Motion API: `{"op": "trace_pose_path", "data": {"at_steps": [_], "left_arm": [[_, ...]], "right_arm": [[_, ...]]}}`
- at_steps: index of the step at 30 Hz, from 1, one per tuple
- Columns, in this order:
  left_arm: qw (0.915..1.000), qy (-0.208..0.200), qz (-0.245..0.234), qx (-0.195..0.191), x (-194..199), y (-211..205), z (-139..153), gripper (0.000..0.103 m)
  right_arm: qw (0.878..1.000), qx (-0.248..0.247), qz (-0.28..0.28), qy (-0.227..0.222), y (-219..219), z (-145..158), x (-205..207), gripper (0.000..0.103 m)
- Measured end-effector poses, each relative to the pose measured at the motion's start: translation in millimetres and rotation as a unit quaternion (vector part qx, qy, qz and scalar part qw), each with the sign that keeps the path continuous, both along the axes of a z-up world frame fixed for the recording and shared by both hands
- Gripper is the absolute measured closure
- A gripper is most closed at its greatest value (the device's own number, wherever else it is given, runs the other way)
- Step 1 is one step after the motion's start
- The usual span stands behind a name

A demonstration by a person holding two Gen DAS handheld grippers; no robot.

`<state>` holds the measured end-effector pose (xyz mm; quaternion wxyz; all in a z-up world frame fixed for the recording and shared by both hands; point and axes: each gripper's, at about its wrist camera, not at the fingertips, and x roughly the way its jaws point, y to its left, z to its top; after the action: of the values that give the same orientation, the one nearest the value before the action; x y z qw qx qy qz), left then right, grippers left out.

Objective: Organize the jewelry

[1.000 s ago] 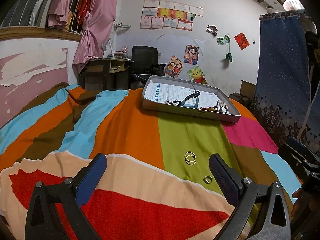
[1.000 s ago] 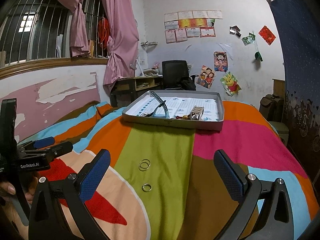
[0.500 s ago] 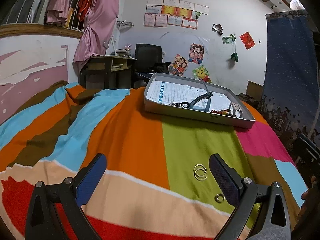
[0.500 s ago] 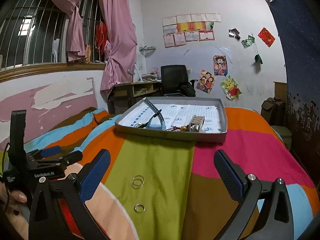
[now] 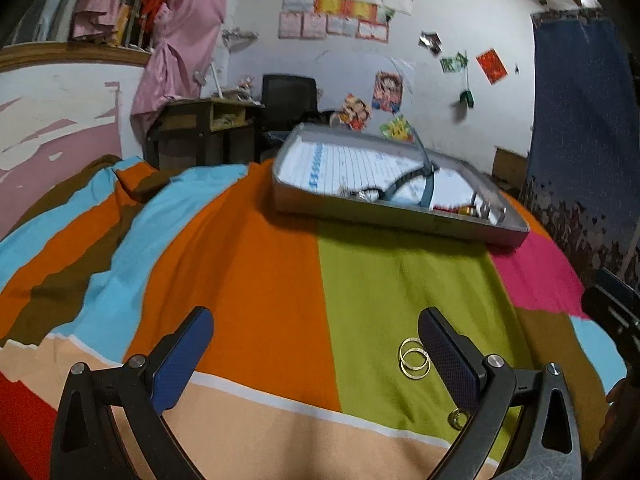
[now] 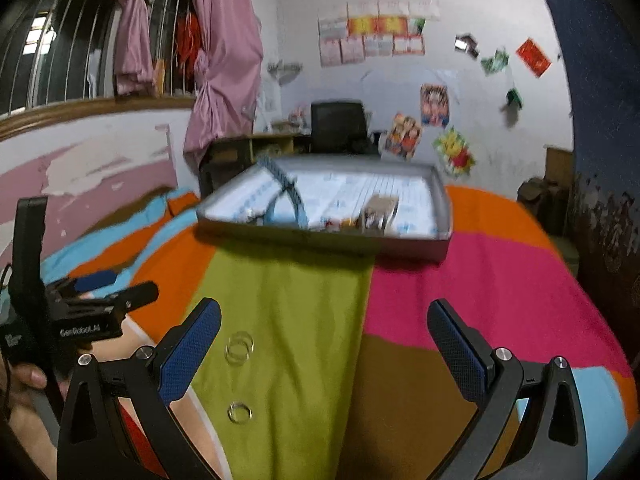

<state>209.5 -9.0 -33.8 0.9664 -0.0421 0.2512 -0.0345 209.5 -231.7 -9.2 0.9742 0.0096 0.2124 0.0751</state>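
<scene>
Both grippers stand with fingers wide apart and nothing between them. The left gripper [image 5: 316,348] hovers low over the striped bedspread [image 5: 260,280]; the right gripper [image 6: 324,344] does likewise.

Jewelry location: a pair of thin gold rings [image 5: 414,358], overlapping, lies on the green stripe at lower right of the left wrist view, just beside the inner face of that gripper's right finger. A smaller ring [image 5: 459,419] lies nearer the camera, partly hidden by the same finger's arm. In the right wrist view both groups sit at lower left centre, the pair [image 6: 239,347] just beside that gripper's left finger. The grey tray [image 5: 400,216], upper centre, already holds a watch-like strap [image 5: 424,184] and small items, too blurred to identify.

Risks, as judged:
- Rings lie flat on soft cloth; closing fingers may press them in or slide over them.
- The overlapping pair may separate, leaving one behind.
- Both grippers are near the same rings; collision is possible.
- A dropped ring could roll into a fold.
</scene>
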Motion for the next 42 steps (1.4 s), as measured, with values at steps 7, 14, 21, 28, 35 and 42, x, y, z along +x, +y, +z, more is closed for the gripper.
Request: {"op": "trace_pose_path", "data": {"at_steps": [7,14,21,28,35,42], "left_arm": [[0.9963,0.070,-0.049,0.010,31,-9,-20,0.000],[0.9829,0.124,-0.130,0.041,55,-28,-33,0.000],[0.9681,0.148,-0.198,0.044,63,-48,-44,0.034],[0.9618,0.167,-0.217,0.016,76,-51,-50,0.056],[0.9533,0.186,-0.237,0.021,88,-62,-56,0.076],[0.9477,0.216,-0.235,-0.003,91,-63,-59,0.099]], "right_arm": [[0.997,-0.021,0.037,0.057,6,-29,12,0.001],[0.988,-0.056,0.114,0.088,29,-46,10,0.015],[0.977,-0.070,0.153,0.129,44,-58,13,0.050],[0.963,-0.098,0.185,0.169,65,-74,16,0.063],[0.961,-0.099,0.169,0.197,66,-82,23,0.084],[0.970,-0.039,0.130,0.201,39,-77,27,0.086]]}}
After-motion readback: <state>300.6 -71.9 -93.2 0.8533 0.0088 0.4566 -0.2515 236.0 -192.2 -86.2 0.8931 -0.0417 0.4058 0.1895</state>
